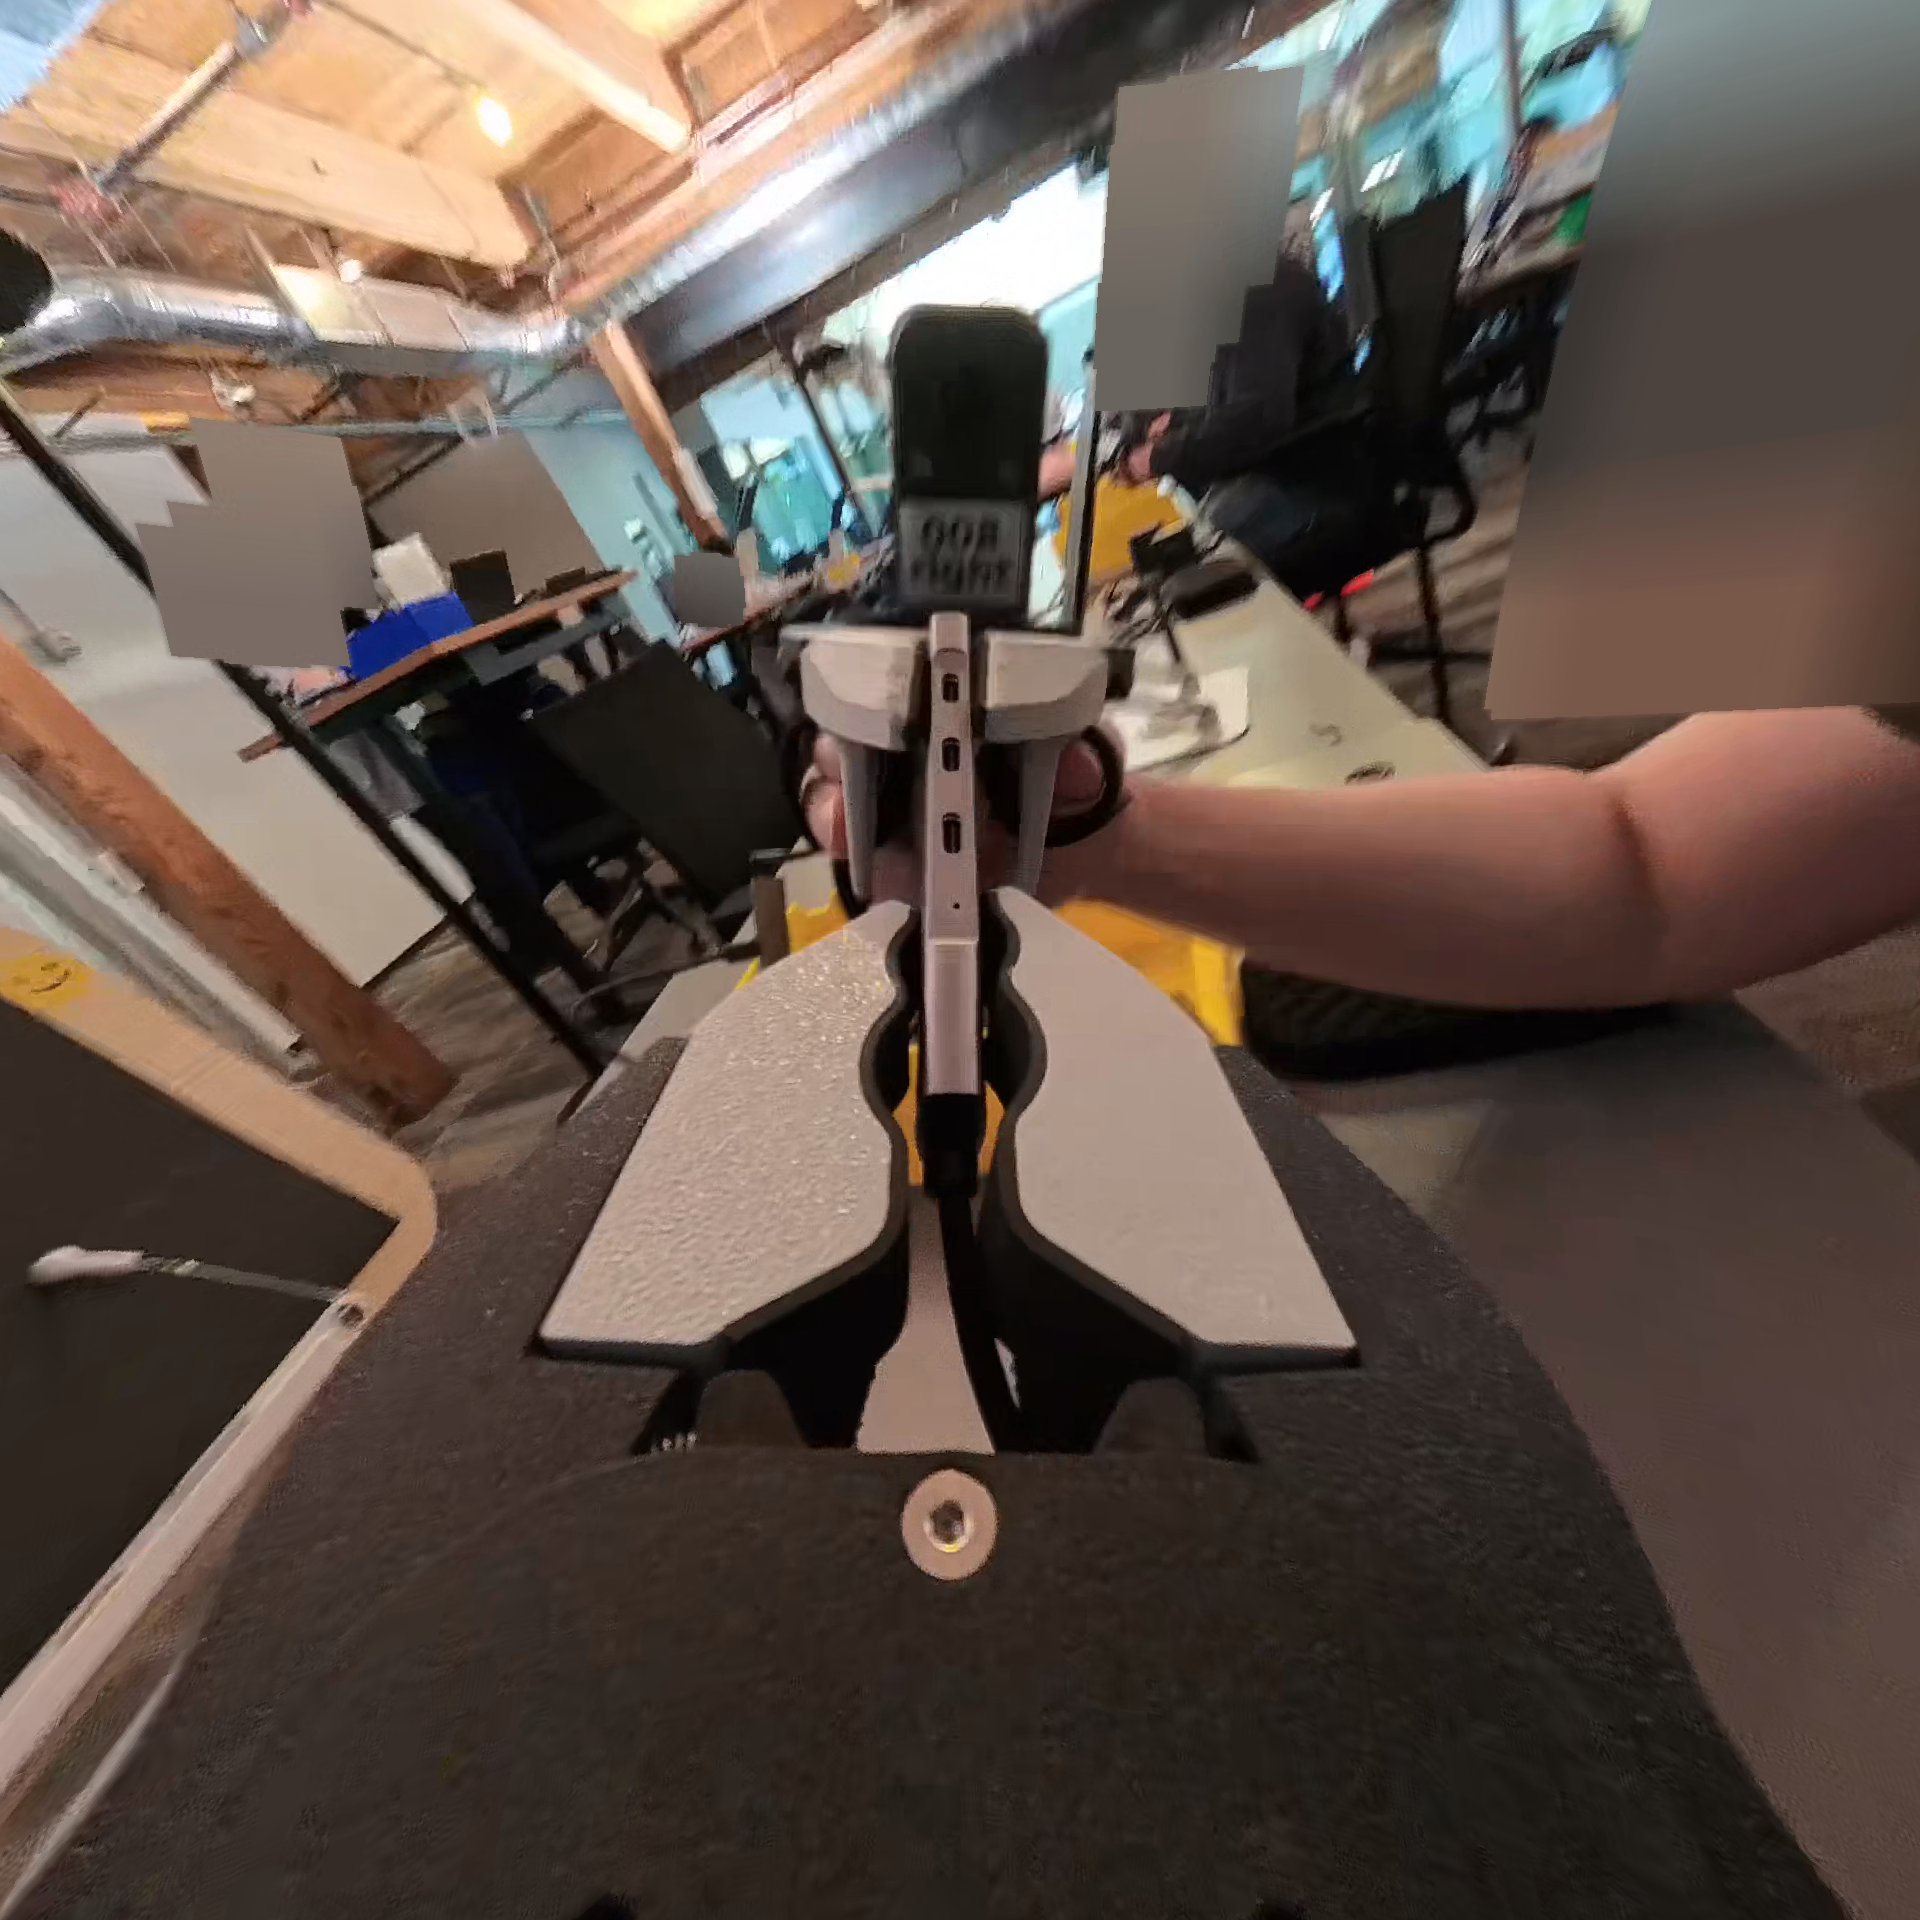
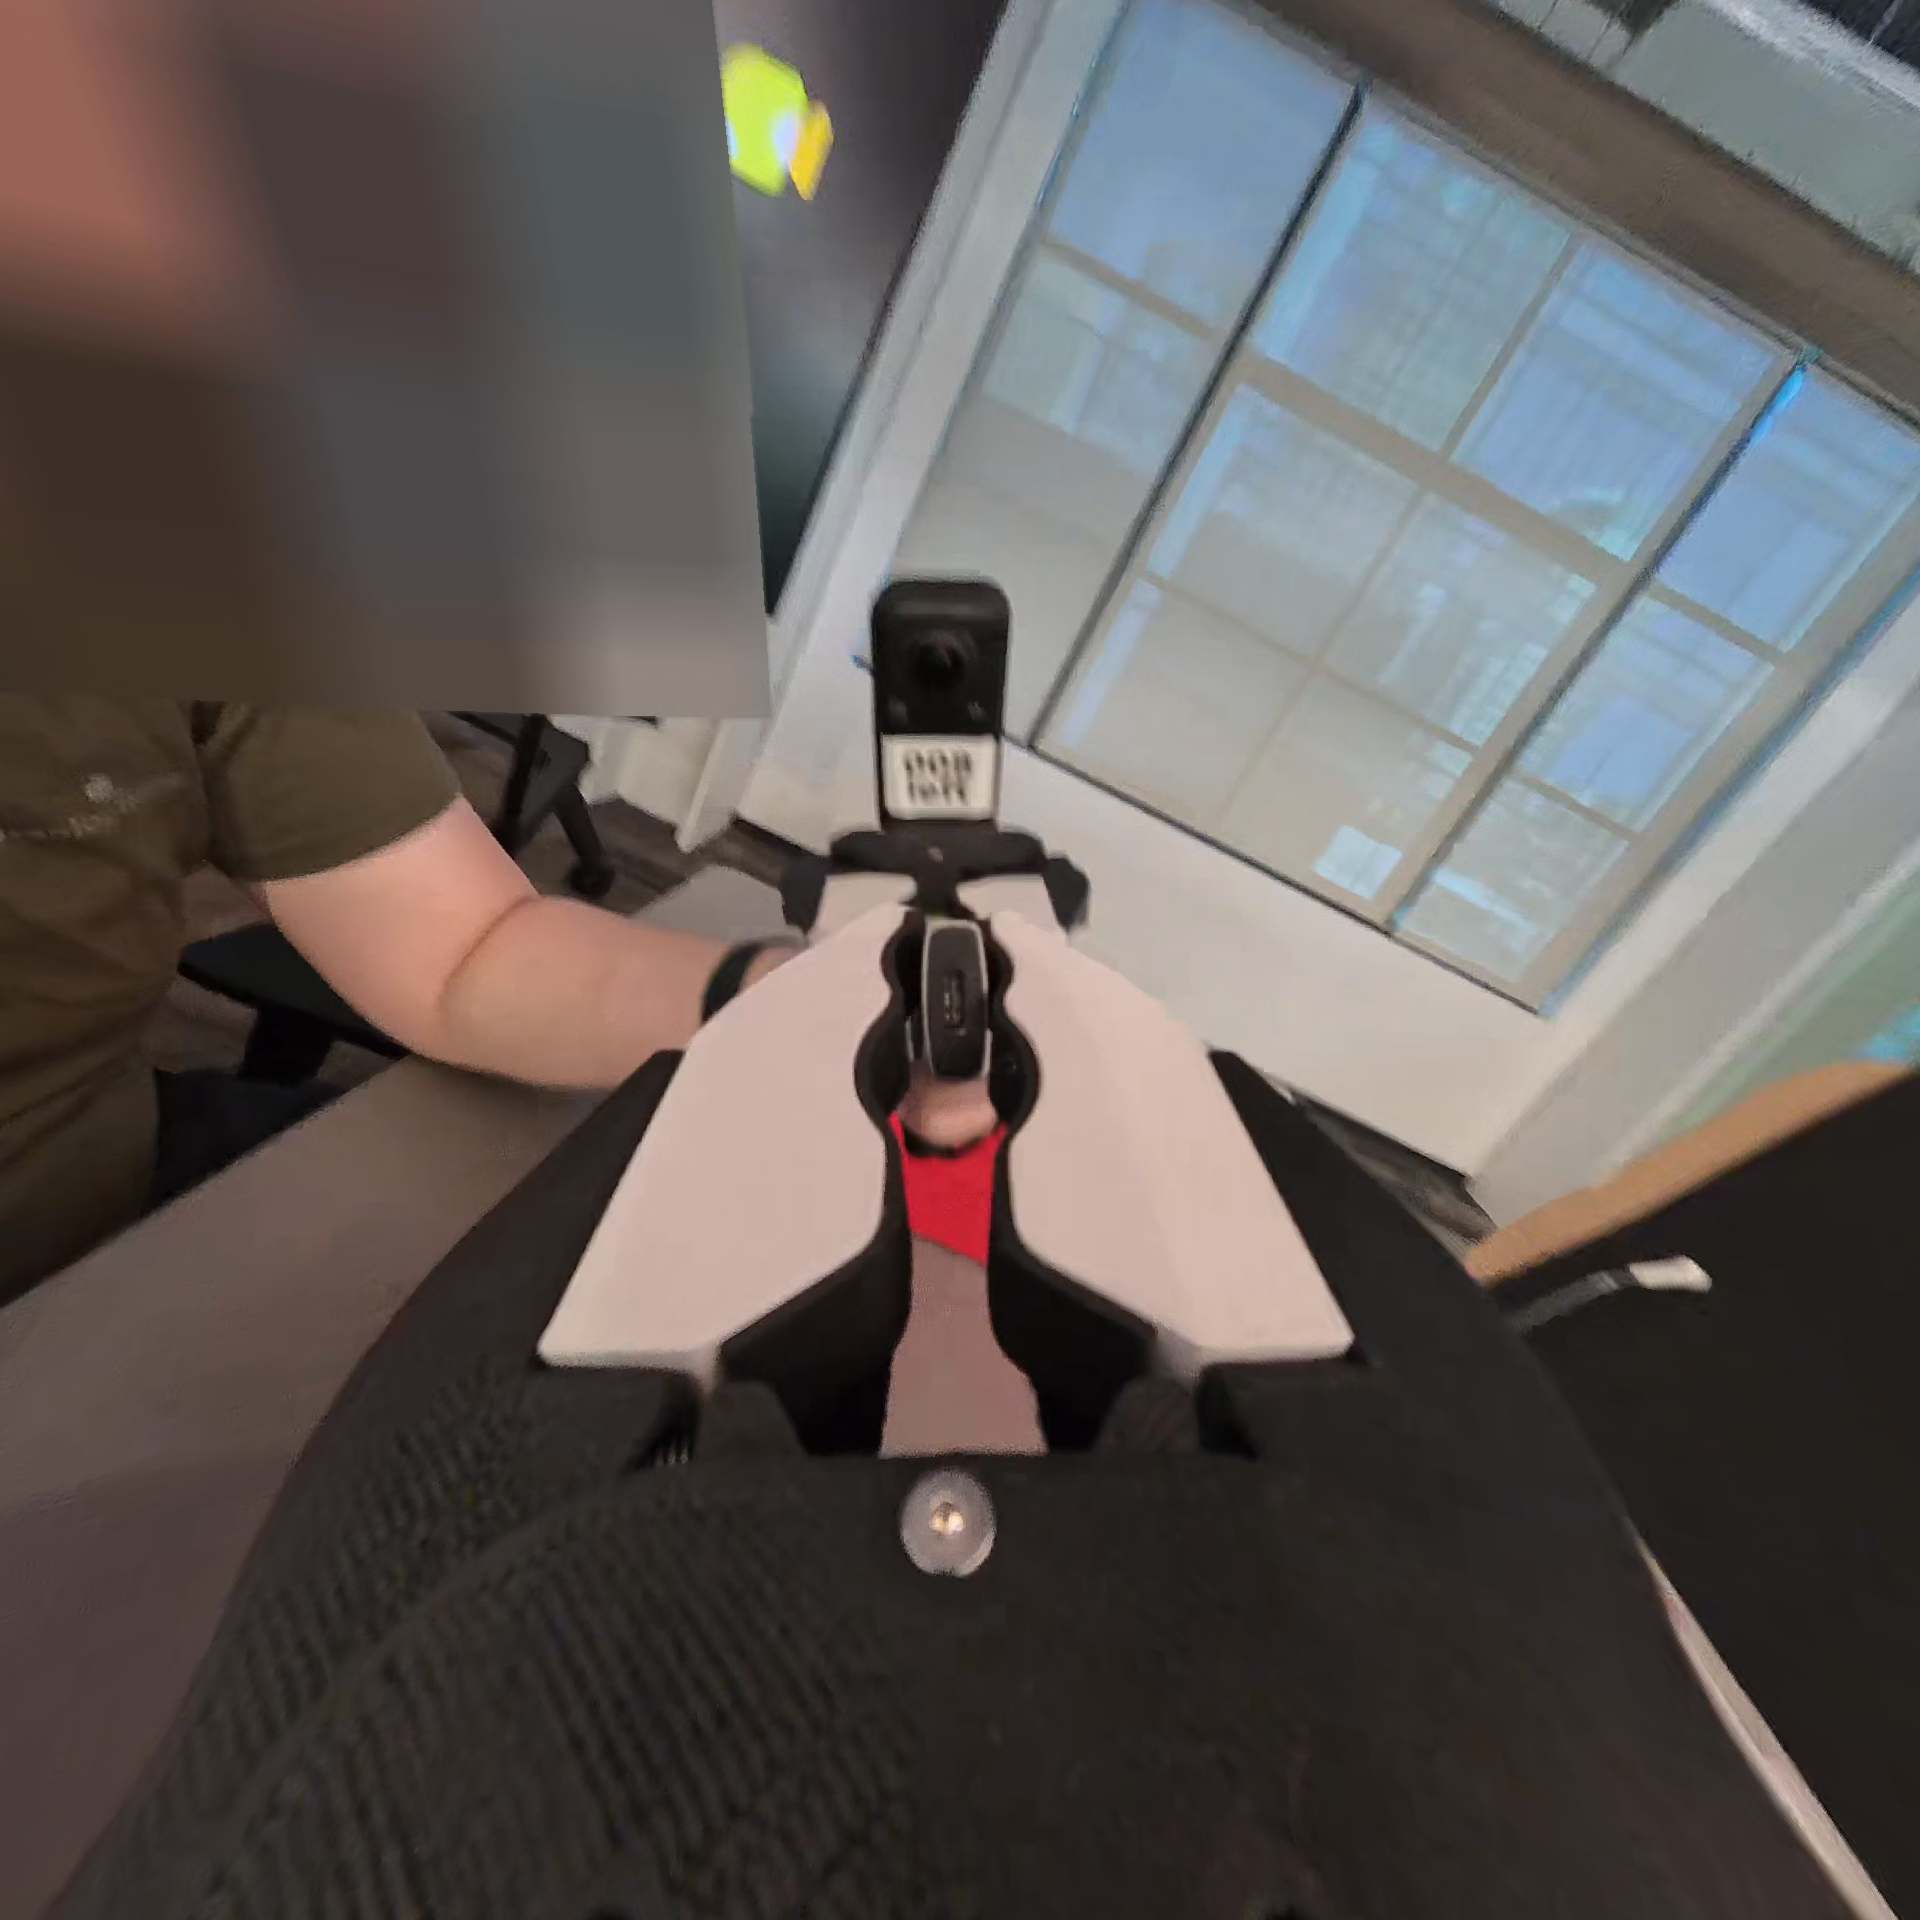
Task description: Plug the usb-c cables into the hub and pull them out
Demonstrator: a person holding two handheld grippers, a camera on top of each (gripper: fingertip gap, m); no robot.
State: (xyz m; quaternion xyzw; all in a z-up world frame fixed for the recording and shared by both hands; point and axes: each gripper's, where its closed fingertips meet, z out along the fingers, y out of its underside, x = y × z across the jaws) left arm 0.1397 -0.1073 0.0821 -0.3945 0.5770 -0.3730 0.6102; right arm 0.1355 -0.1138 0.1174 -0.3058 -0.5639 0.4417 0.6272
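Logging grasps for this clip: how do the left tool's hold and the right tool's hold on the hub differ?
The left tool clamps the silver hub at its cabled end; the right tool clamps the far end. The left tool shows the hub's long edge with three empty ports; the right tool's view shows only the hub's dark end face. Both are shut on the same hub, facing each other.

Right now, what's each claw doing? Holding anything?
Left claw: closed on one end of the silver hub.
Right claw: closed on the hub's other end.
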